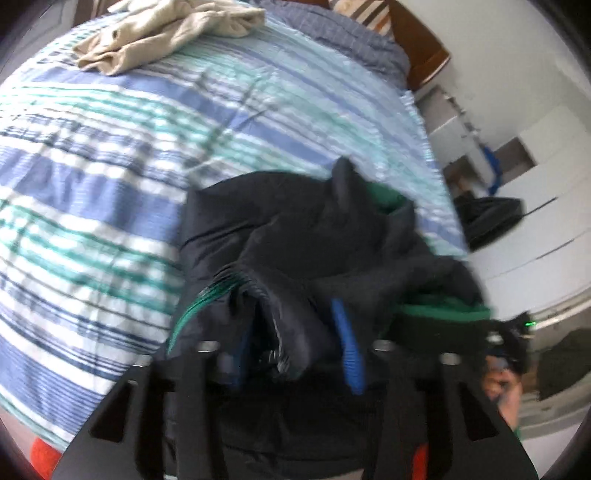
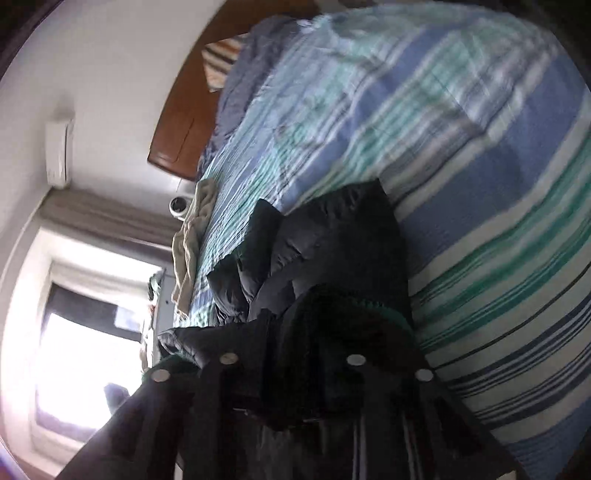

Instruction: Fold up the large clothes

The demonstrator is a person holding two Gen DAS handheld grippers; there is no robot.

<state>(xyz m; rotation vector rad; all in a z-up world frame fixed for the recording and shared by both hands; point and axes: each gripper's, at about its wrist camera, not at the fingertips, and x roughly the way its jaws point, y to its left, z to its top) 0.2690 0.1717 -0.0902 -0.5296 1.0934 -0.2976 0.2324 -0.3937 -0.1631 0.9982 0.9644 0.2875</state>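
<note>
A dark padded jacket [image 1: 295, 229] with green lining lies bunched near the edge of the striped bed cover [image 1: 110, 166]. My left gripper [image 1: 291, 358] is right at it, jaws apart. Its blue pads [image 1: 349, 354] show on either side of a loose fold of jacket cloth, and they do not seem to press it. In the right wrist view the same jacket [image 2: 332, 258] is draped over my right gripper [image 2: 291, 380], hiding its fingertips. The blur and darkness there hide how the jaws stand.
A crumpled beige garment [image 1: 166, 33] lies at the far side of the bed [image 2: 188, 251]. A wooden headboard [image 1: 417, 48] and a striped pillow [image 1: 369, 14] are at the head. White cabinets [image 1: 546, 206] and a dark bag [image 1: 487, 218] stand beside the bed. A bright window [image 2: 74, 350] is at the left of the right wrist view.
</note>
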